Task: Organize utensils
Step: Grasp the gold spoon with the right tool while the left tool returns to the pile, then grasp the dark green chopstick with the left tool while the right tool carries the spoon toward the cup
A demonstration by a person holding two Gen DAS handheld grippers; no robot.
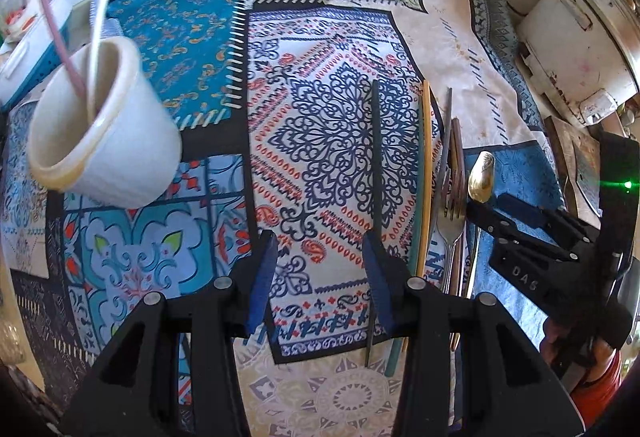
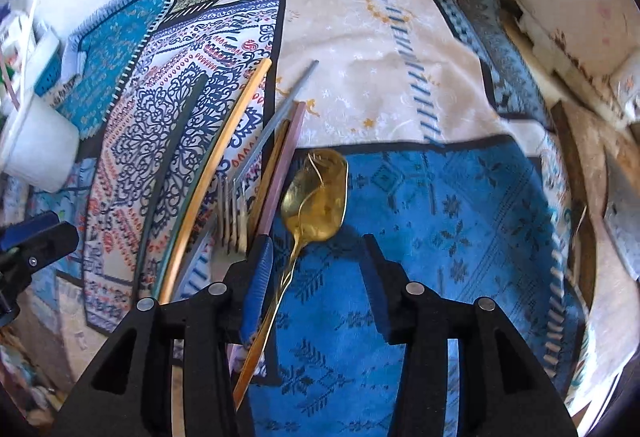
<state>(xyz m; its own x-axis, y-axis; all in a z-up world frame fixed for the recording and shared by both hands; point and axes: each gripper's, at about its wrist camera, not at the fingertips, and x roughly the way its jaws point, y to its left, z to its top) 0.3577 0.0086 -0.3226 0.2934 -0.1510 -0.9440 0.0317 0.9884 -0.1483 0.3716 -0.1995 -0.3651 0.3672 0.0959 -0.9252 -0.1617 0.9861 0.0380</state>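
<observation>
Spread right tool [image 2: 316, 261] straddles the gold spoon [image 2: 316, 193], handle toward camera, bowl pointing away.

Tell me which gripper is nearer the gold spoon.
Right. The right gripper straddles the gold spoon handle, fingers open. The left gripper hangs over the patterned cloth, beyond the other utensils.

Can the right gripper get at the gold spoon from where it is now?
Probably yes: the right gripper stands open right over the gold spoon, whose handle runs beside its left finger. Nothing covers the spoon.
</observation>
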